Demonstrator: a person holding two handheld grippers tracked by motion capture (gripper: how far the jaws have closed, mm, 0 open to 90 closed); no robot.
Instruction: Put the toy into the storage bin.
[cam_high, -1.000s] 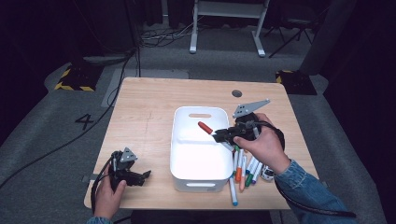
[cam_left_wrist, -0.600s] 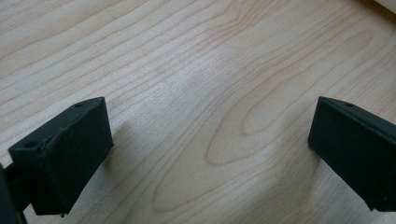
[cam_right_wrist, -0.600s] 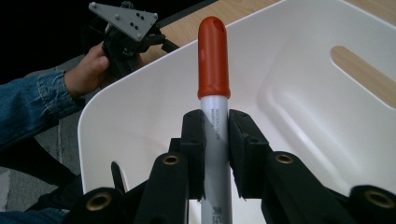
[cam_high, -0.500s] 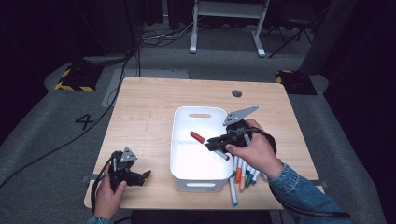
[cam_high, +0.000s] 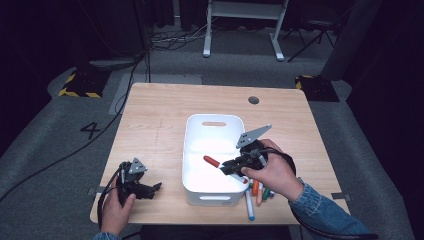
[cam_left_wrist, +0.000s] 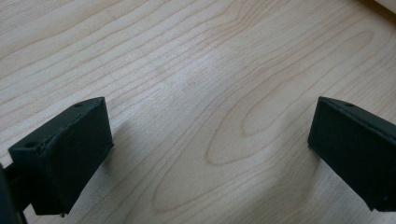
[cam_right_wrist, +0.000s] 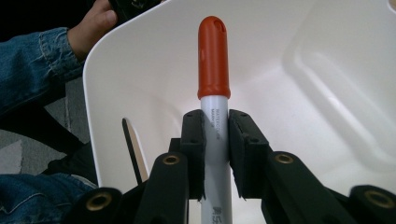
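One red-capped marker (cam_high: 215, 163) pinched in right gripper (cam_high: 231, 166), high view: held over white bin (cam_high: 210, 121), long axis pointing cap-first toward bin's left wall. Bin interior looks bare otherwise. Spare markers (cam_high: 252, 196) lie on table (cam_high: 160, 115) just right of bin's near corner. Left gripper (cam_high: 150, 189) rests left of bin, well apart. Left gripper view: jaws spread wide, nothing between, just wood. Right gripper view: pads (cam_right_wrist: 194, 140) clamp marker (cam_right_wrist: 214, 93) barrel, cap ahead over bin (cam_right_wrist: 140, 70) floor. Release likely next.
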